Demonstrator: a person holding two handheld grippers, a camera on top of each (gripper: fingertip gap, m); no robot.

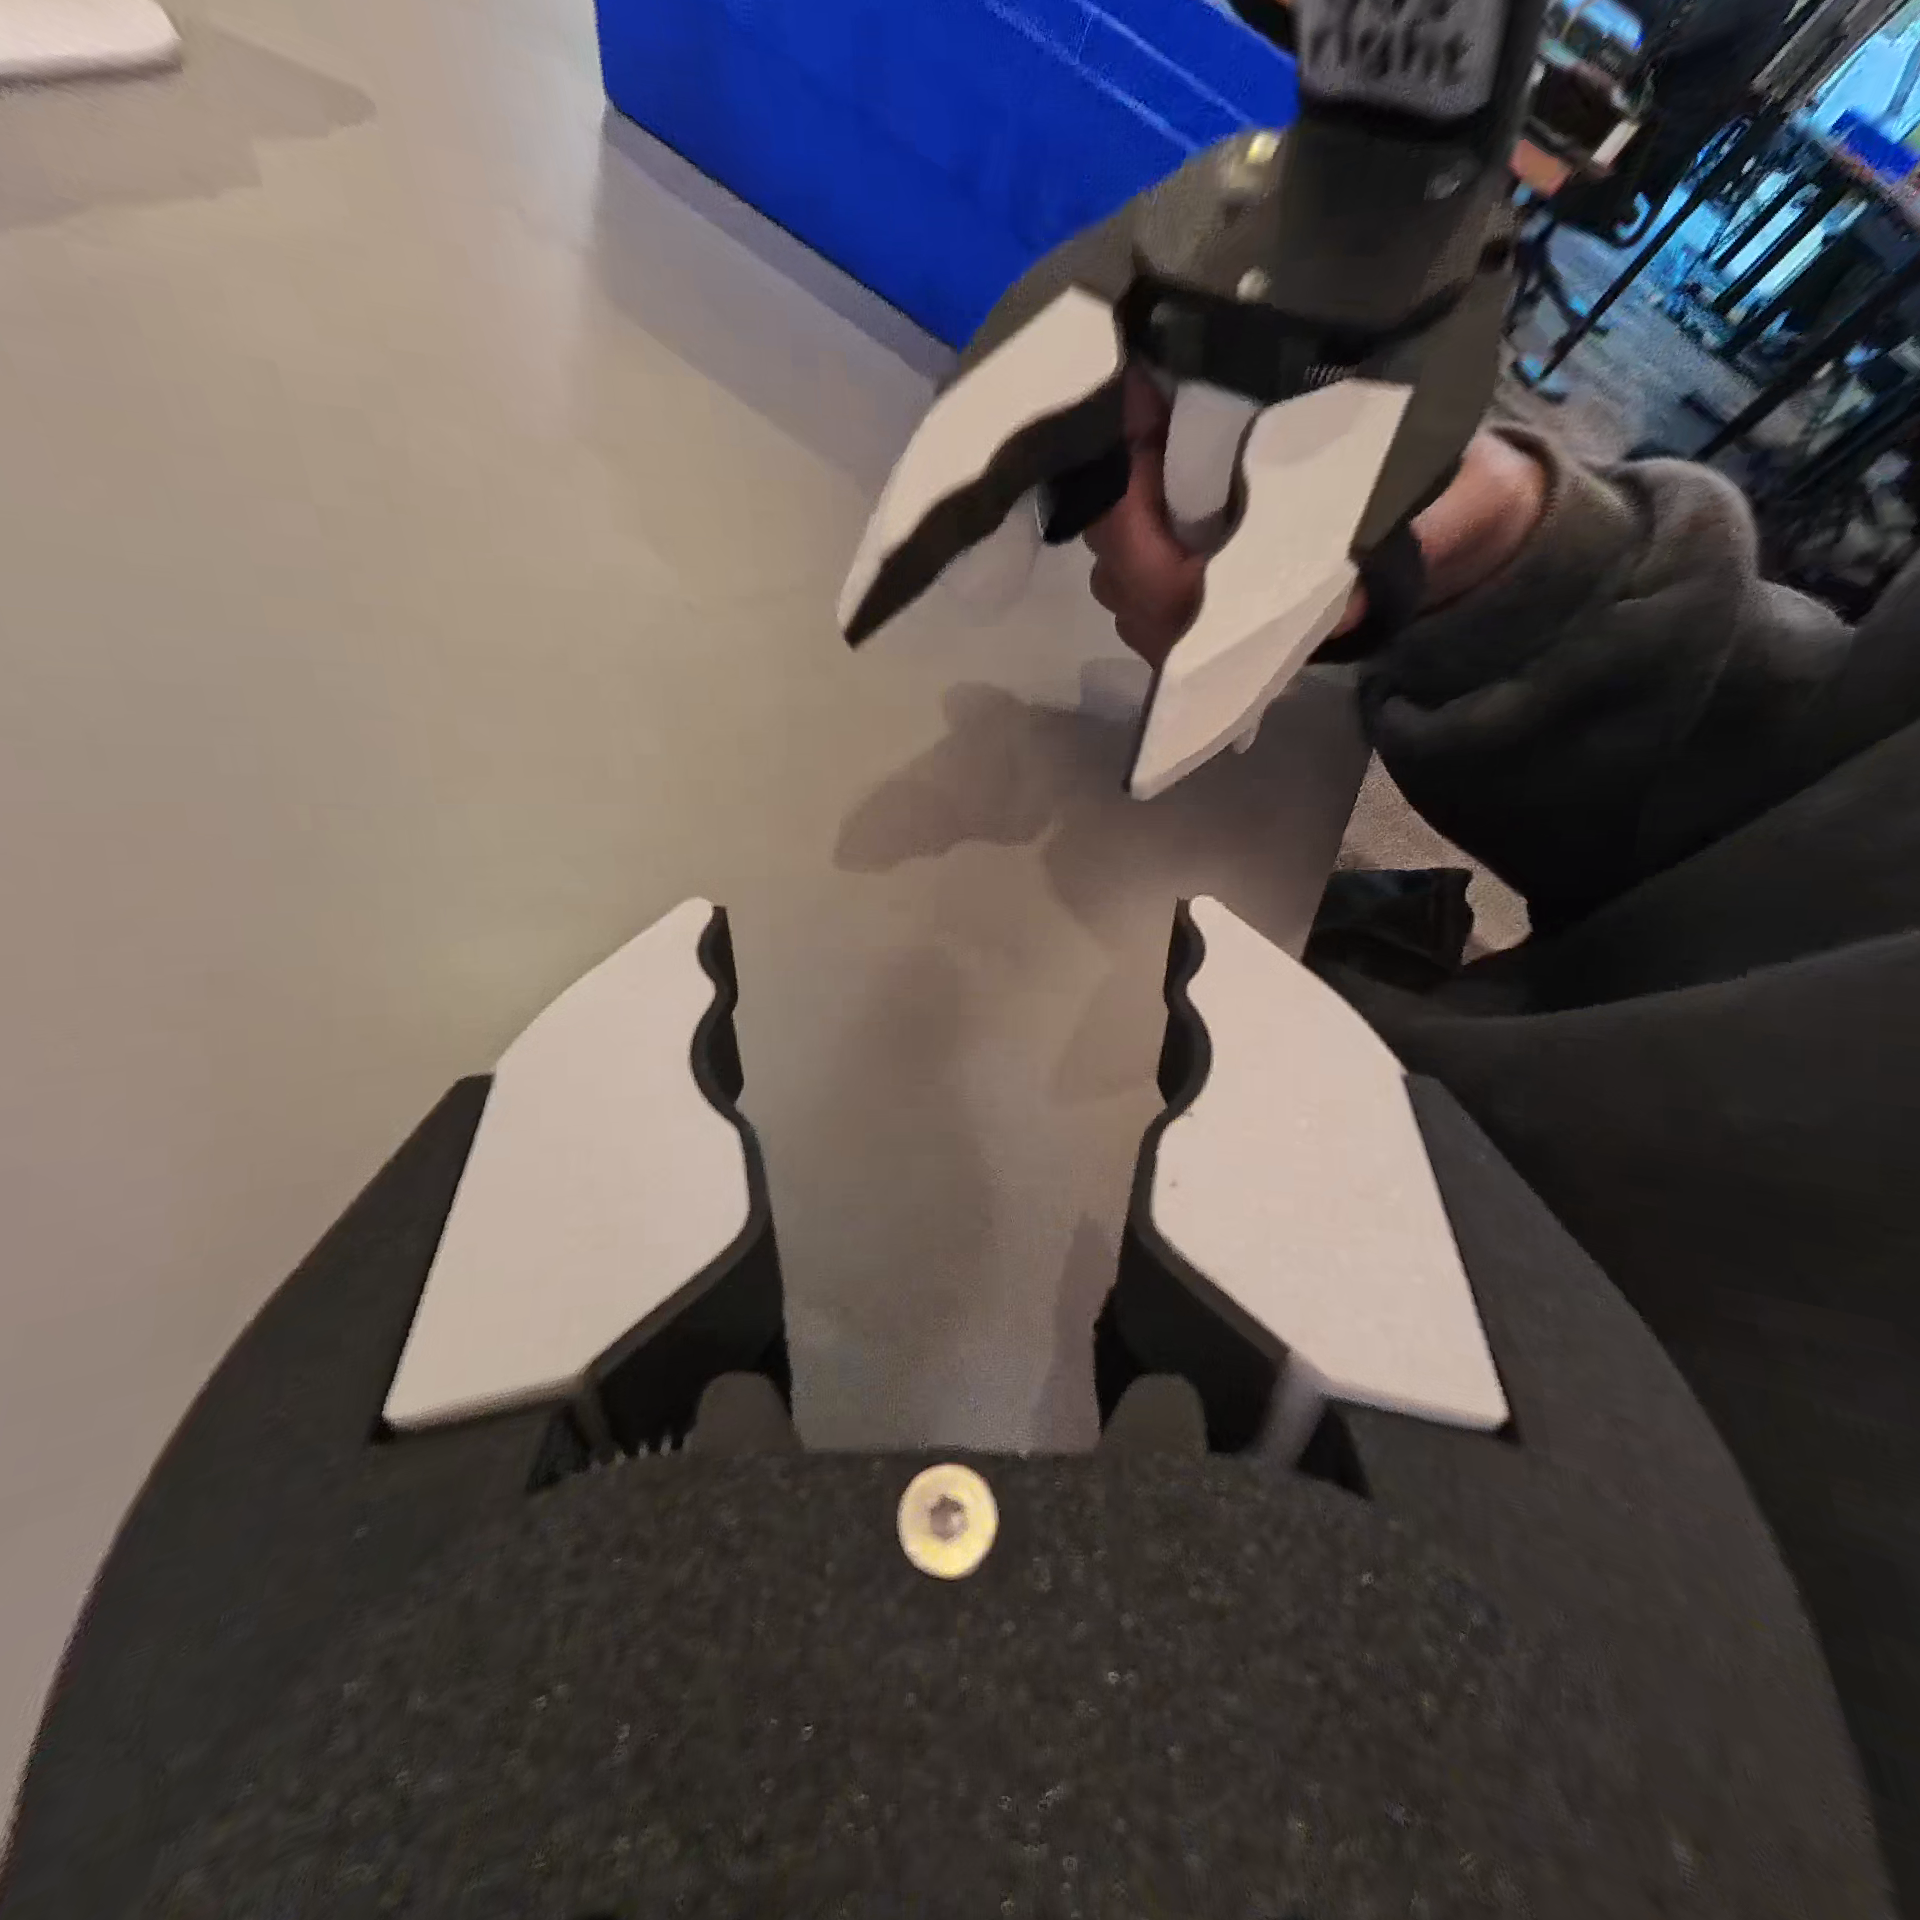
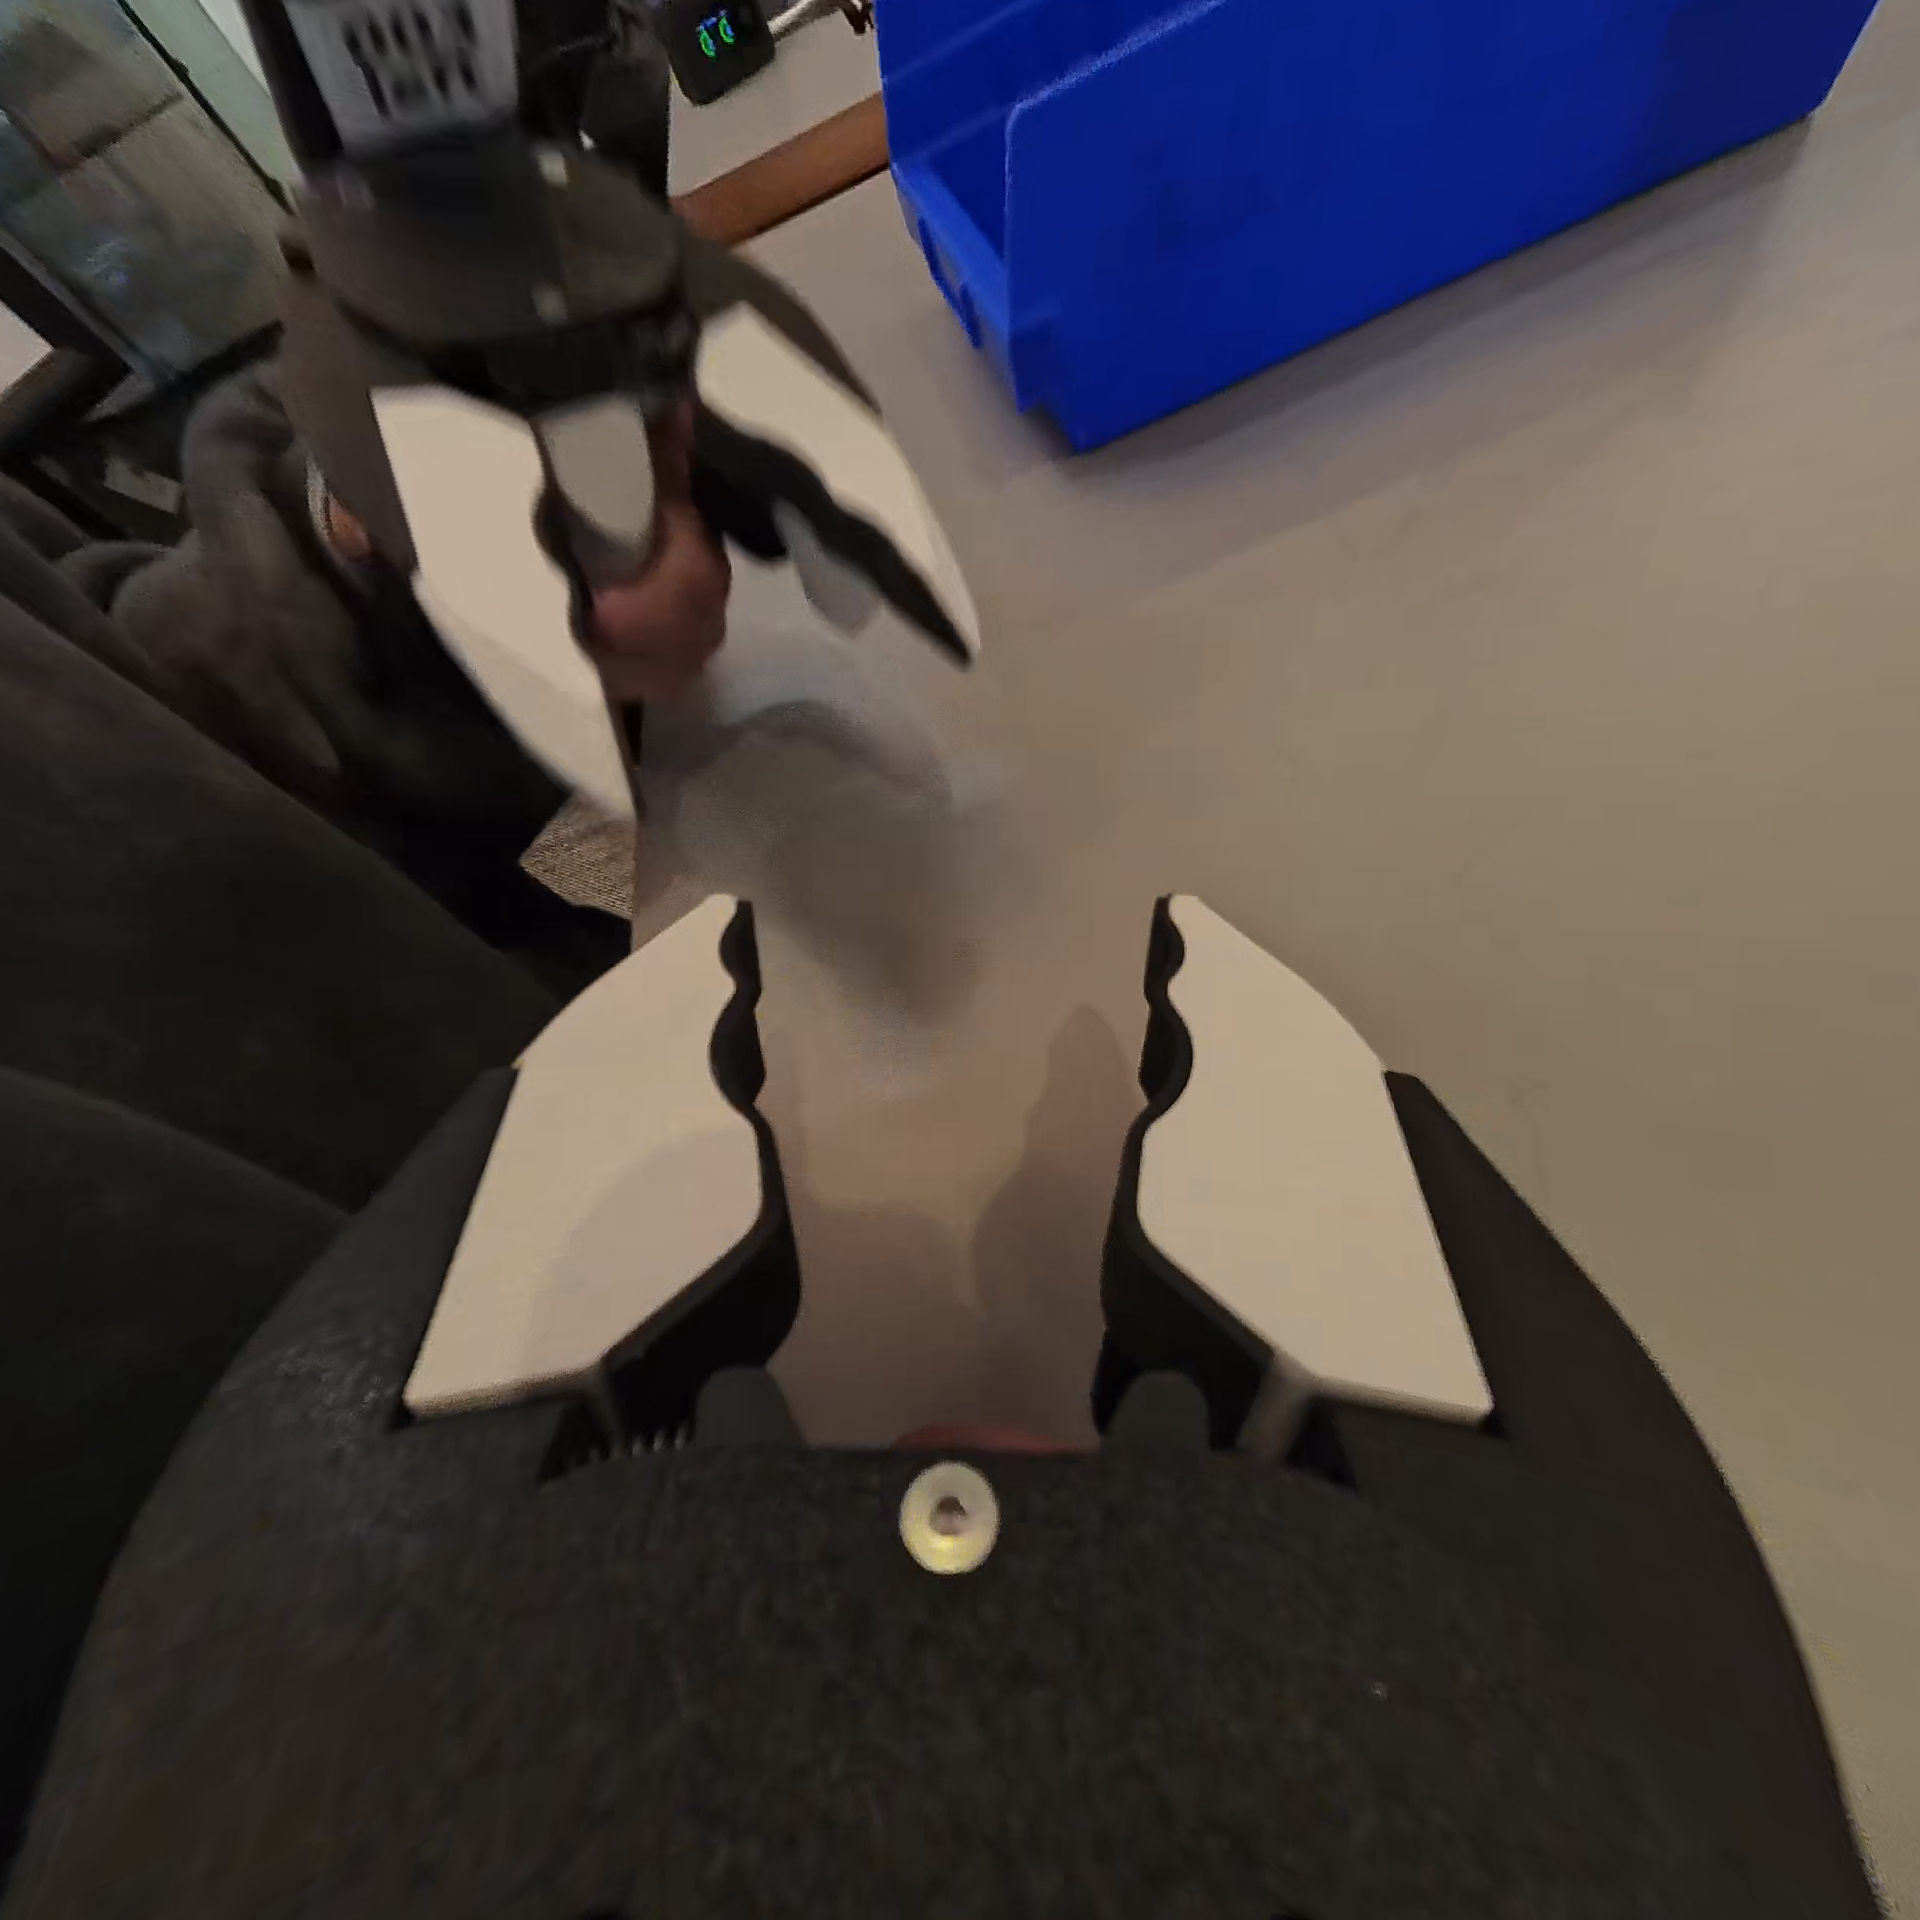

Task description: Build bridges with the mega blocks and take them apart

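Note:
No mega blocks show in either view. My left gripper (image 1: 951,914) is open and empty over the bare grey table (image 1: 312,623). My right gripper (image 2: 951,904) is open and empty over the same table (image 2: 1455,727). The two grippers face each other above the table's near edge. The right gripper (image 1: 992,712) shows in the left wrist view, open, held by a hand in a dark sleeve. The left gripper (image 2: 800,727) shows blurred in the right wrist view, open, held by a hand.
A blue plastic bin (image 1: 935,135) stands on the table at the back; it also shows in the right wrist view (image 2: 1351,208). A white object (image 1: 73,36) lies at the far left corner. The person's dark clothing (image 1: 1662,1039) borders the table edge. About 35 cm separates my right fingertips from the white object (image 1: 73,36).

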